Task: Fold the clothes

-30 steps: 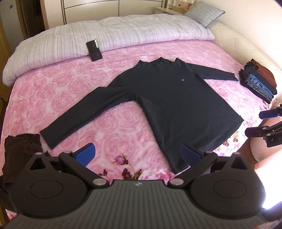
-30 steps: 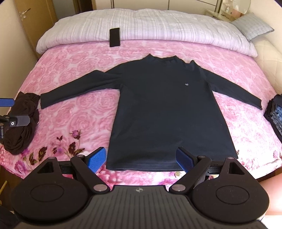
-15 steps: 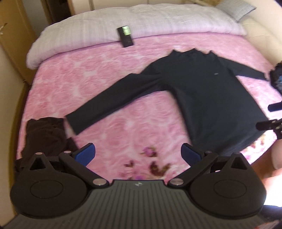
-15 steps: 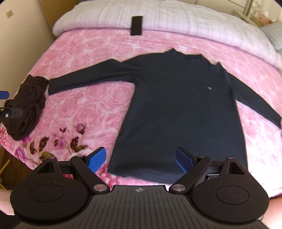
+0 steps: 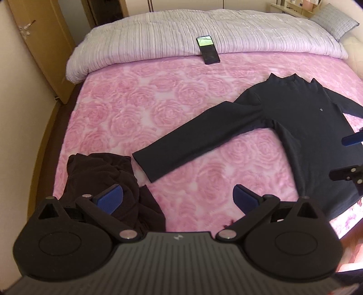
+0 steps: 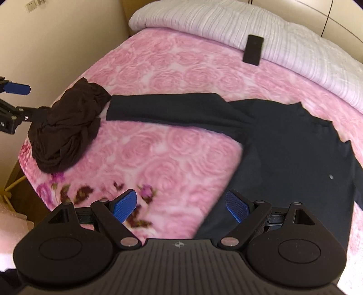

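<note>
Both views have swung leftward since a second ago. The black long-sleeved top (image 5: 301, 136) lies flat on the pink bed (image 5: 127, 109), sleeve outstretched. The left hand-held gripper (image 5: 179, 200) and right hand-held gripper (image 6: 181, 207) gape wide, empty.

No readable text; only "AI" on the left tool (image 6: 9, 106).

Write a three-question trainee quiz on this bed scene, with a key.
1. True or false: the left gripper grips the black long-sleeved shirt.
2. What lies nearest the shirt's outstretched cuff? A) the phone B) the brown garment C) the grey pillow
3. Fill in: the phone rests partly on the ____ duvet.

Key: 1 false, both grippers are open and empty; 2 B; 3 white.
</note>
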A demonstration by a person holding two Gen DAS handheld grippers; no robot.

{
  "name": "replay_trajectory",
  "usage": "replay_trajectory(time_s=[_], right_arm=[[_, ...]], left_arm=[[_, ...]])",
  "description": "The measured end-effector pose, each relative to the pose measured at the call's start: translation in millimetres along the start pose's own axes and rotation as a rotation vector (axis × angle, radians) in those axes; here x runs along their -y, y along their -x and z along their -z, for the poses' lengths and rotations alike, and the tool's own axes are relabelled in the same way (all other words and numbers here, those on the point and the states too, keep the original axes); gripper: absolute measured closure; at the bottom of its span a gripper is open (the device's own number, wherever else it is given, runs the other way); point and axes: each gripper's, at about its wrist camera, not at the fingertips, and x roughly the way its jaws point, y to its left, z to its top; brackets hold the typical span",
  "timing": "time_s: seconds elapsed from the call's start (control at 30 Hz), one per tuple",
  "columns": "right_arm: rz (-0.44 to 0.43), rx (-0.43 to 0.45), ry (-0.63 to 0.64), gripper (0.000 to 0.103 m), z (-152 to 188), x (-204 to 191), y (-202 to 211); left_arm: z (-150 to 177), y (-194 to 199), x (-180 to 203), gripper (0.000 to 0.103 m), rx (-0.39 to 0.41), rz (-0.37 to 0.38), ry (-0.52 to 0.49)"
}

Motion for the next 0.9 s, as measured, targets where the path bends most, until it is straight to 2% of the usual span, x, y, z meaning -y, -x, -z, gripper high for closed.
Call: replay_trajectory(time_s=[0.17, 0.3, 0.57, 0.6, 0.77, 0.9], right_arm=[[0.043, -0.042, -0.054, 0.015, -36, -27, -28], [0.031, -0.036, -0.002, 0.015, -55, -52, -57], [0.002, -0.021, 0.116, 0.016, -93, -102, -116], [-0.001, -0.019, 0.131, 0.018, -97, -108, -123], [-0.020, 0.003, 0.230, 0.047, -120, -142, -165], [-0.050, 0.060, 0.415, 0.053, -129, -178, -218]], left_arm=[[-7, -37, -42, 0.001, -0.021, 0.078, -0.056], [-12, -56, -74, 0.001, -0.026, 0.121, -0.076], [-5, -89, -119, 0.001, -0.024, 0.102, -0.077], [-3, -93, -123, 0.001, -0.017, 0.092, -0.083], [6, -110, -136, 0.001, 0.011, 0.015, -0.127], [15, -126, -147, 0.001, 0.033, -0.011, -0.158]])
